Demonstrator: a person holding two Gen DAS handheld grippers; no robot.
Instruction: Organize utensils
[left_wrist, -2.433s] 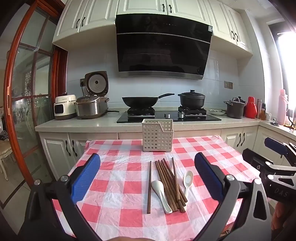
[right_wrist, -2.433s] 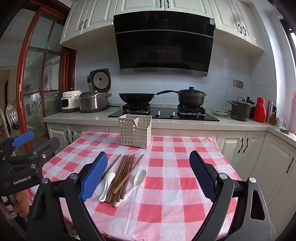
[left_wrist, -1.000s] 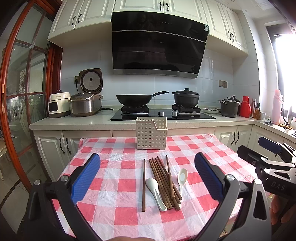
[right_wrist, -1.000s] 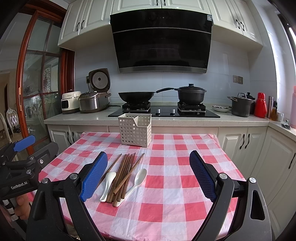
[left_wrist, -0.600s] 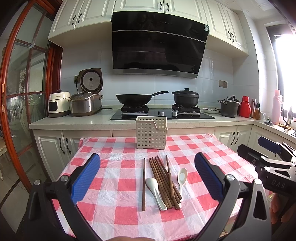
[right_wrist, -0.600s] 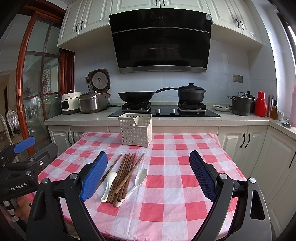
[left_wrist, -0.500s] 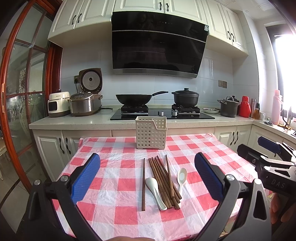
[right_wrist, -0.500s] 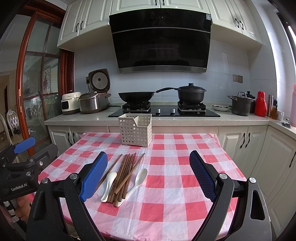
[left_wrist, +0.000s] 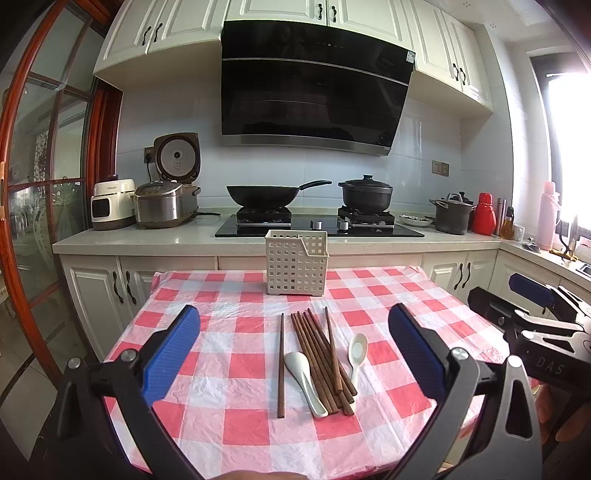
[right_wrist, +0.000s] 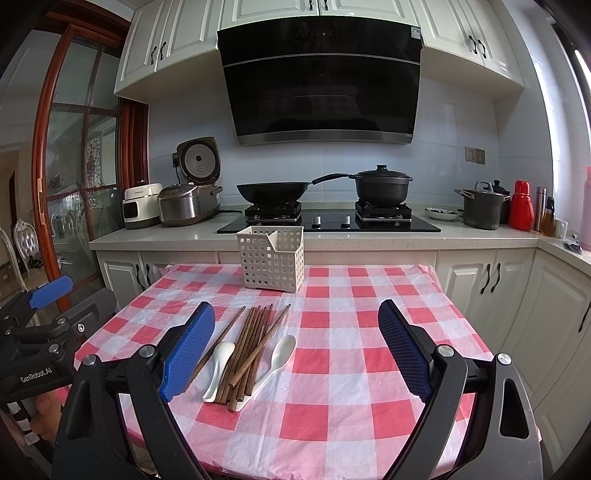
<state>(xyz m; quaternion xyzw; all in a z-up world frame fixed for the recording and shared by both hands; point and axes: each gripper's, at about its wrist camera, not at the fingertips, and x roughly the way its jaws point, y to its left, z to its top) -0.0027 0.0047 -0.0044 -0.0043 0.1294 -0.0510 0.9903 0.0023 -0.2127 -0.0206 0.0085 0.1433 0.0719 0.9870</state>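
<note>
Several brown wooden chopsticks (left_wrist: 320, 355) lie in a loose bundle mid-table, with one chopstick (left_wrist: 281, 363) apart to their left. Two white spoons lie beside them, one left (left_wrist: 304, 373) and one right (left_wrist: 357, 350). A white perforated utensil basket (left_wrist: 296, 262) stands upright at the table's far edge. In the right wrist view the bundle (right_wrist: 251, 349), the spoons (right_wrist: 218, 363) (right_wrist: 275, 360) and the basket (right_wrist: 271, 258) show too. My left gripper (left_wrist: 293, 354) is open and empty, held above the near edge. My right gripper (right_wrist: 297, 350) is open and empty, to the right.
The table carries a red-and-white checked cloth (left_wrist: 229, 369). Behind it runs a counter (left_wrist: 147, 236) with a stove, a wok (left_wrist: 266, 194), a black pot (left_wrist: 365, 192), rice cookers (left_wrist: 162, 203) and bottles. A wood-framed glass door (left_wrist: 33, 221) stands left.
Both grippers have drifted only slightly over the last second; the utensils and basket have not moved. Both stay open.
</note>
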